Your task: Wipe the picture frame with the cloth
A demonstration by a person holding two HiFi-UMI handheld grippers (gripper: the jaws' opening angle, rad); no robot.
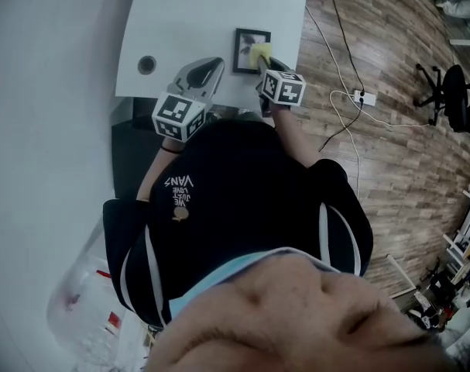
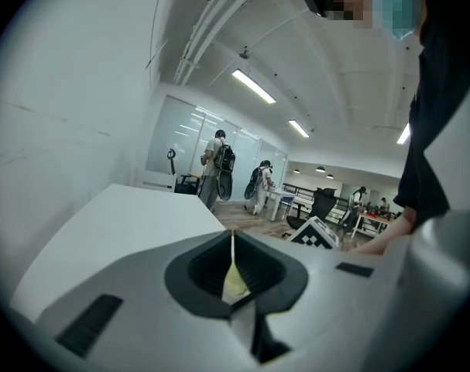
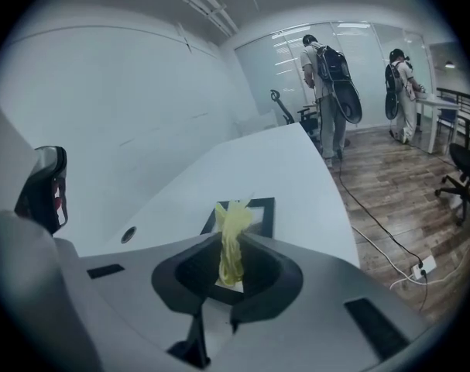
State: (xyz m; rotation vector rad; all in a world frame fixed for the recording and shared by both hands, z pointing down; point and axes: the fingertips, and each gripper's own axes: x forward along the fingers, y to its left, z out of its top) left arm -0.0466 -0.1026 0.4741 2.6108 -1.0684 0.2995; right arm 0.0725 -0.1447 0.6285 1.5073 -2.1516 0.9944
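Your picture frame (image 1: 250,50) lies flat on the table (image 1: 211,14), toward its near right corner and a little in from the right edge. The cloth (image 1: 259,53) sits on the frame's near right part. Your right gripper (image 3: 233,242) reaches in from the near edge and holds the cloth between its fingers (image 3: 281,273). Your left gripper (image 1: 207,68) is just left of the frame, along the near edge, its fingers together. Farther left, by the near left corner, there is a hole (image 1: 146,65) in the table. Off the right edge, a power strip (image 1: 364,97) lies on the floor (image 1: 389,161), and an office chair (image 1: 454,91) stands well beyond it.
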